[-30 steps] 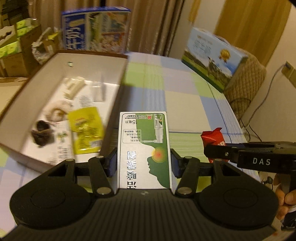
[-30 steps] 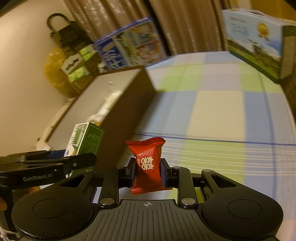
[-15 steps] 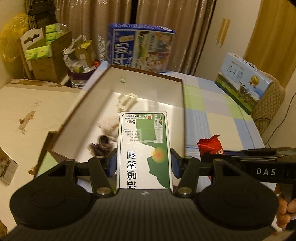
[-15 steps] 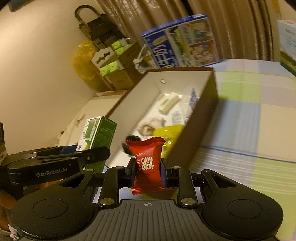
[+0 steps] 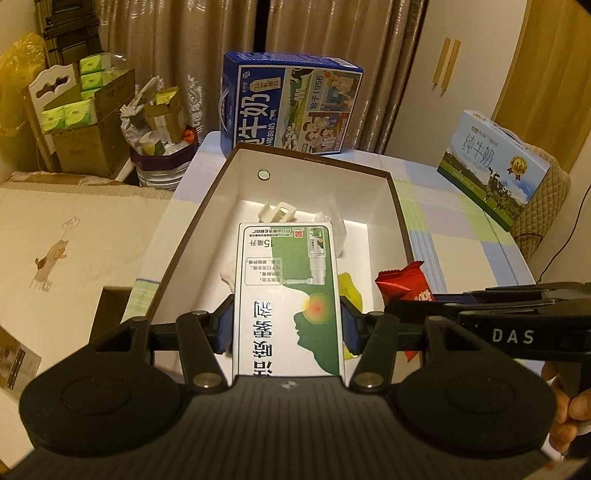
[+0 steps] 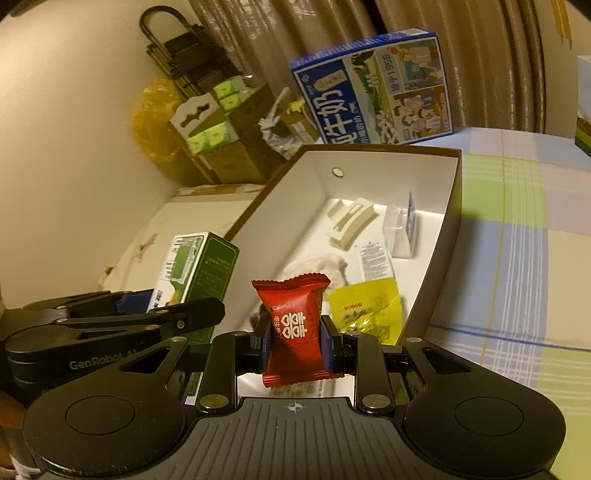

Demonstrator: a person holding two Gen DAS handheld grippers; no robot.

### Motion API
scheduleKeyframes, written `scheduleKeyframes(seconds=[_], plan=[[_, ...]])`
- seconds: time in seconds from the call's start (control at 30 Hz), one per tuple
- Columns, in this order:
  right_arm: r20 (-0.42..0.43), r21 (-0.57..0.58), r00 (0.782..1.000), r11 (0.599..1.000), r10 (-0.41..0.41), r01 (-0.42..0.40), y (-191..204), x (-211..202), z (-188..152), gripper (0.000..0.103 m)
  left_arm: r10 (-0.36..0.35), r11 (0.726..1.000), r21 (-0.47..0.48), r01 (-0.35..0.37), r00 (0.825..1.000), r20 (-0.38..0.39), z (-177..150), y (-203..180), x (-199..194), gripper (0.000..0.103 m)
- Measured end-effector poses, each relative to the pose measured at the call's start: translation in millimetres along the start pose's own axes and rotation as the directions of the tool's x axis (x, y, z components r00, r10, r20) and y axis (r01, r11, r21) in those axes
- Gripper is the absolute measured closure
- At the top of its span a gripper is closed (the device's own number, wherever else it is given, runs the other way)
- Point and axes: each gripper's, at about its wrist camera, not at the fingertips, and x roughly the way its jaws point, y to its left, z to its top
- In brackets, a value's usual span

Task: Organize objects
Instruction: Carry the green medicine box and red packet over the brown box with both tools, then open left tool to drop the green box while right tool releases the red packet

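**Two tools, two loads, one open box**

Both hands hover above the near end of the open box (image 5: 400,221), each with something to drop in. The left tool (image 5: 287,325) is clamped on a green-and-white medicine carton (image 5: 288,299), its long axis running straight ahead along the fingers and along the length of the box. The right tool (image 6: 294,341) pinches a red candy packet (image 6: 295,328) upright between its pads. The box lies directly ahead of and below both tools, with the right one nearer its right-hand wall and the left one over its middle; either load looks ready to be released.

Inside the box sit a yellow sachet (image 6: 365,310) near the front wall, a white plastic clip (image 6: 349,221) farther back and a small clear packet (image 6: 400,230) beside it. The box rests near the left edge of a tabletop covered in a pastel checked cloth (image 6: 517,229). A blue milk carton case (image 5: 291,103) stands at the far edge, a pale blue gift box (image 5: 491,166) toward the far right corner. Brown curtains (image 5: 325,33) hang behind; cardboard clutter (image 5: 88,122) fills the room's left corner.
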Motion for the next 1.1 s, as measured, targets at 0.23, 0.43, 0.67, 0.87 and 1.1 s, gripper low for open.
scheduleKeyframes(seconds=[0.23,0.43,0.67,0.87,1.1], plan=[[-0.019,0.026,0.999,0.999,-0.046,0.046,-6,23,9,0.079,-0.006,0.999,0.035,0.007,0.999,-0.04,10,8,31,0.052],[-0.027,0.039,0.997,0.996,-0.073,0.075,-10,40,19,0.079,-0.008,0.998,0.062,0.012,0.998,-0.069,19,17,54,0.052],[-0.036,0.045,0.994,0.993,-0.105,0.107,-15,58,29,0.079,-0.006,0.995,0.1,0.016,0.995,-0.099,36,22,85,0.052],[-0.047,0.054,0.991,0.99,-0.129,0.132,-22,72,37,0.079,0.009,0.991,0.133,0.009,0.991,-0.135,48,20,117,0.052],[-0.055,0.064,0.987,0.986,-0.151,0.154,-30,80,44,0.079,0.014,0.988,0.153,0.011,0.987,-0.159,57,23,141,0.052]])
